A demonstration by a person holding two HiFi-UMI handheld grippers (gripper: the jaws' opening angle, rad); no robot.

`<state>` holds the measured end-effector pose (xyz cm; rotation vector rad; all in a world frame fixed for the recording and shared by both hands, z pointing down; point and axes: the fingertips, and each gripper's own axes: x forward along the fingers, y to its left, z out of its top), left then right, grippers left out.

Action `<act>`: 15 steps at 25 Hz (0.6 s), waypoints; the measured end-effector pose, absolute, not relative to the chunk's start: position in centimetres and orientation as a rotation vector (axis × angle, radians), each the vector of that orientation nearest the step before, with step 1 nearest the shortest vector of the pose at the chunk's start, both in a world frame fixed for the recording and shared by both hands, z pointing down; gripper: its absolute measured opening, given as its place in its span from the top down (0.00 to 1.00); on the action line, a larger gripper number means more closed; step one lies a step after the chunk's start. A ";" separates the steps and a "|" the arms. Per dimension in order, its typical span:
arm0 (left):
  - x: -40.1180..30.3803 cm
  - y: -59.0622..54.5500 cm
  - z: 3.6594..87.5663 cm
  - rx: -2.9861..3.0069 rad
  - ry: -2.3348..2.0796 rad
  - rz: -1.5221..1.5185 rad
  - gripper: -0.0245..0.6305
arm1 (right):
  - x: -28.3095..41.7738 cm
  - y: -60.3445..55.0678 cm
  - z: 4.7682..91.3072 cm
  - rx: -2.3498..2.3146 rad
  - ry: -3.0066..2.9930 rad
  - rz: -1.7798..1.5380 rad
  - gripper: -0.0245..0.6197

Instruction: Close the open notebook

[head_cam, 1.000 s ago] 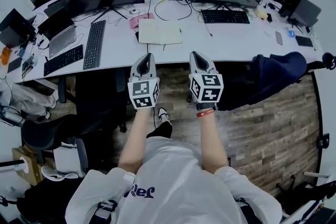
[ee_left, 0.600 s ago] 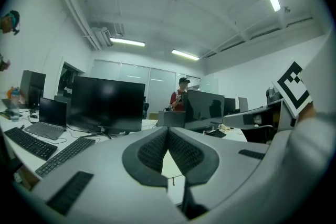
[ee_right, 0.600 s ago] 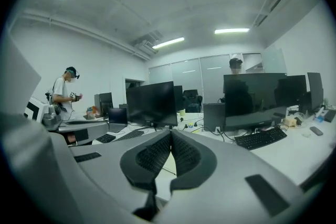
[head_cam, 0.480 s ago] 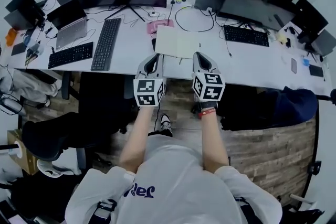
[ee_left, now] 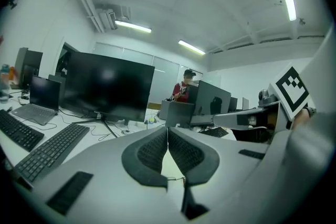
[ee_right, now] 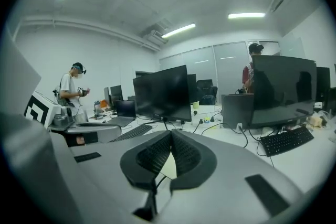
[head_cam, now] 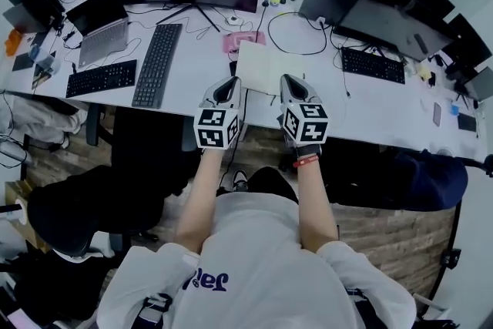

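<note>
So far nothing done: notebook point(head_cam: 266, 67) lies open, flat on desk point(head_cam: 196, 77), just ahead of our left gripper point(head_cam: 228, 91) and right gripper point(head_cam: 293, 88). Both have jaws pressed together, nothing between. We judge reach, page lift, fold-over all left.

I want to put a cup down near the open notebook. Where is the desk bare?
Bare desk: between the notebook and the long keyboard on its left; also right of it, before the other keyboard. Crowded behind the notebook: pink item, cables.
</note>
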<state>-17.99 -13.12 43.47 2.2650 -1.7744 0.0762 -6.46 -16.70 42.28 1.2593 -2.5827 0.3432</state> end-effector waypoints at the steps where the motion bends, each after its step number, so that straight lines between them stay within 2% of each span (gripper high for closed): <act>1: -18.1 -13.4 44.0 2.256 -1.760 0.080 0.93 | -6.6 -17.0 42.7 1.254 -2.577 0.348 0.96; 11: -19.7 -16.5 48.6 2.159 -1.716 0.101 0.93 | -8.3 -20.7 46.0 1.161 -2.557 0.365 0.96; 15: -20.4 -18.6 50.8 2.097 -1.715 0.122 0.88 | -9.0 -22.7 47.3 1.101 -2.561 0.379 0.96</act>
